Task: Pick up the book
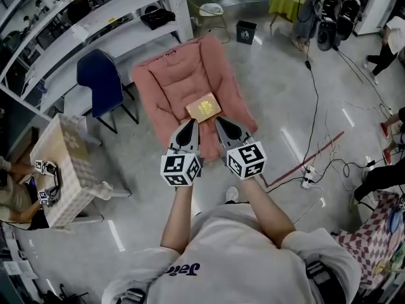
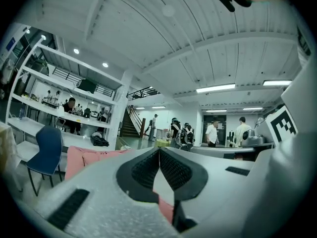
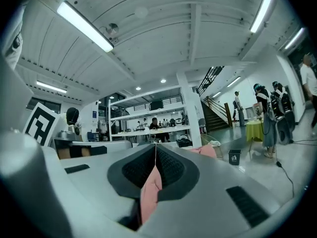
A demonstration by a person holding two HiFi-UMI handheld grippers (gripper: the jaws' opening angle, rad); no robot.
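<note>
A wide workshop hall with a polished grey concrete floor (image 1: 278, 106) is spreading out below the person. A tan gold-patterned book (image 1: 204, 108) is lying flat on the seat of a pink quilted lounge chair (image 1: 166, 84), near the seat's front edge and turned at a slight angle.

The left tongs (image 1: 187, 126) and the right tongs (image 1: 223, 124) are pointing at the book side by side, their tips sitting just short of its near edge, one towards each near corner. In the left gripper view the left tongs (image 2: 159, 151) are pressing together with nothing between the ribbed black pads (image 2: 144, 170). In the right gripper view the right tongs (image 3: 155, 150) are likewise closing on nothing, pad meeting pad, with only pink cushion showing behind them.

A dark blue plastic chair (image 1: 101, 81) is standing just left of the lounge chair, in front of long white shelving (image 1: 101, 14). A small black bin (image 1: 246, 30) is sitting on the floor beyond, and black cables (image 1: 313, 119) are trailing across the floor to the right.
</note>
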